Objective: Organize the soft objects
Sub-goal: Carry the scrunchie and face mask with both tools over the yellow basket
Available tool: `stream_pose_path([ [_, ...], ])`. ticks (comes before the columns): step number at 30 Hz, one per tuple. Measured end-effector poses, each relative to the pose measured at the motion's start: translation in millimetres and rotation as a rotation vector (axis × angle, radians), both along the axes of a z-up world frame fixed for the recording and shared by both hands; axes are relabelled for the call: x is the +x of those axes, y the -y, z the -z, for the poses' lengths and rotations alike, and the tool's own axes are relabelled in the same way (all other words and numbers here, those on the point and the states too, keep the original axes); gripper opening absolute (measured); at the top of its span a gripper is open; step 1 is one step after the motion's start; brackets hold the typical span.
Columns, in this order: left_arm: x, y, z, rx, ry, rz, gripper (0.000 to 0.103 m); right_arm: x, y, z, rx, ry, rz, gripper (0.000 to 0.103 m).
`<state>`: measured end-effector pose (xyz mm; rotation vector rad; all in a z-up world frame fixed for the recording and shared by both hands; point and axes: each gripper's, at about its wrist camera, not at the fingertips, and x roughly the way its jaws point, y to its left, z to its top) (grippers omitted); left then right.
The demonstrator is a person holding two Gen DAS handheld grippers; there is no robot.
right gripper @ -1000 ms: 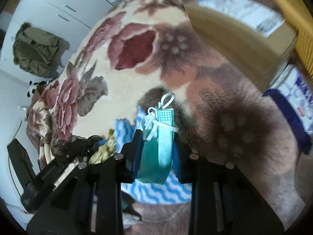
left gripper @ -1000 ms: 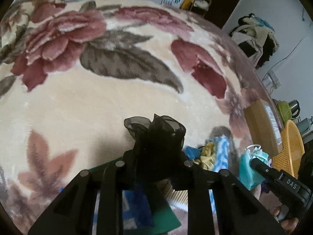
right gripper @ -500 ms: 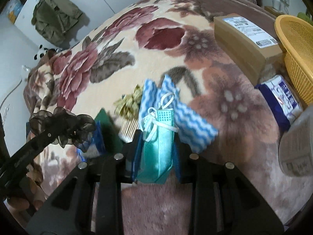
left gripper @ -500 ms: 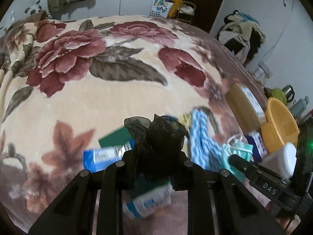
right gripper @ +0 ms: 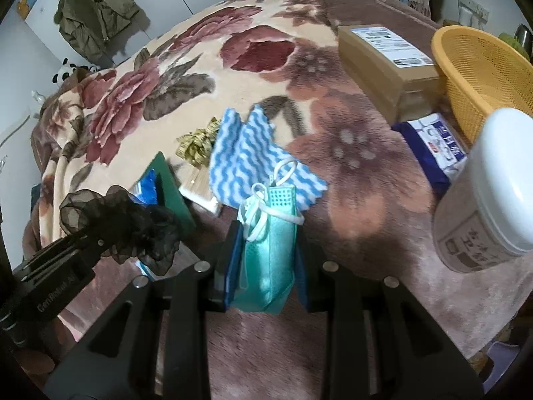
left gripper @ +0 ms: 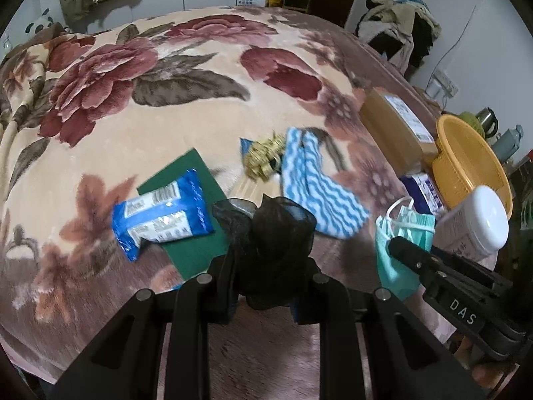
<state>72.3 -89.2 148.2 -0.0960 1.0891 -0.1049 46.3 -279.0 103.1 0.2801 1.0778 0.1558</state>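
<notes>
While each gripper pinches something, black scrunchie (left gripper: 273,233) left, teal mask (right gripper: 269,253) right, a floral blanket (left gripper: 133,106) perhaps covers a bed.

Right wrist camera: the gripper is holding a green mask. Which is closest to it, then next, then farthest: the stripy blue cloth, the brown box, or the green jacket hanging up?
From the right gripper, shut on the green mask:
1. Stripy blue cloth, on the blanket just past the mask.
2. Brown box, farther back on the right, beside the yellow basket.
3. Green jacket, hanging on the wardrobe beyond the bed, upper left.
</notes>
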Motion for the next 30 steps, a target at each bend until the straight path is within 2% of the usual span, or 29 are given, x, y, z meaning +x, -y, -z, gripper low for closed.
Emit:
stream_pose_path([
  [7, -0.6, 29.6, 5.3, 0.014, -0.022, 0.030, 0.023, -7.9, 23.3, -10.4, -0.039, 0.023, 0.016, 0.029],
  [14, 4.8, 56.3, -5.1, 0.027, -0.008, 0.053, 0.023, -7.7, 44.2, -29.2, -0.038, 0.057, 0.028, 0.029],
  [21, 23.2, 90.4, -35.7, 0.019, 0.051, 0.088, 0.023, -2.1, 71.3, -61.1, -0.032, 0.125, 0.048, 0.029],
  [30, 65.1, 163.4, -75.1, -0.037, 0.122, 0.178, 0.023, 14.4, 136.7, -100.6, -0.043, 0.206, 0.155, 0.029],
])
